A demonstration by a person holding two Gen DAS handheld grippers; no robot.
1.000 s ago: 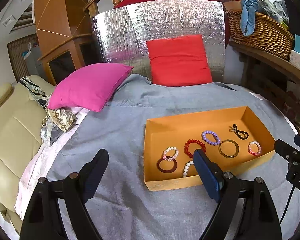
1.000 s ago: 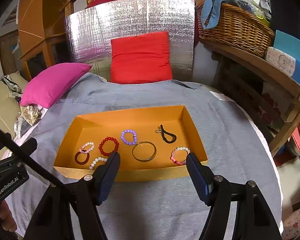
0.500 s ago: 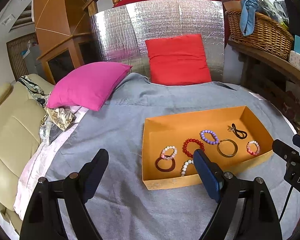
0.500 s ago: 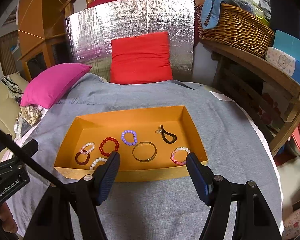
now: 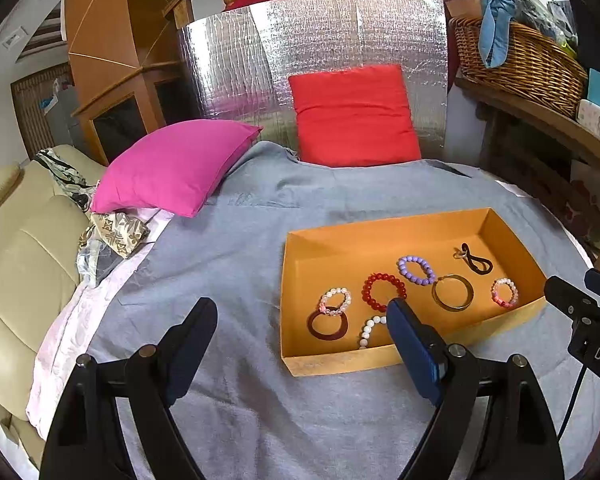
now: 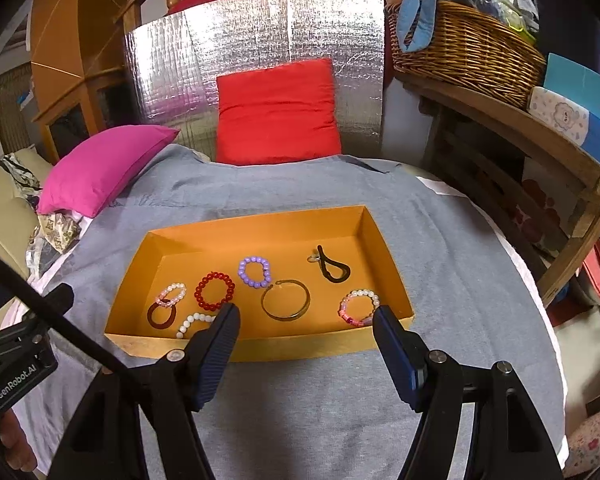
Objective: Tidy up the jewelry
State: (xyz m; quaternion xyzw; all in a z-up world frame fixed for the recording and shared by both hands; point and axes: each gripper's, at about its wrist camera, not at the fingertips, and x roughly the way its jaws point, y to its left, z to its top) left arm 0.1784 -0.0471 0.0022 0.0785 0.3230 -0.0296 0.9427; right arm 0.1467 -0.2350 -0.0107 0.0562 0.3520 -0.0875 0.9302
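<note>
Left wrist view: your left gripper point(image 5: 302, 322) stands wide apart and empty above the grey cloth point(image 5: 228, 248); the jewelry lies in the orange tray point(image 5: 340, 360). Right wrist view: your right gripper point(image 6: 306, 322) gapes empty before that tray point(image 6: 260, 350); "GenRobot.AI" is legible on the other device.

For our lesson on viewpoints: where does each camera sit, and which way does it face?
Left wrist: on the left gripper, aimed down at the grey cloth; jaws open and empty.
Right wrist: on the right gripper, facing the orange tray; jaws open and empty.
Shared: tray, red bracelet, red cushion.
</note>
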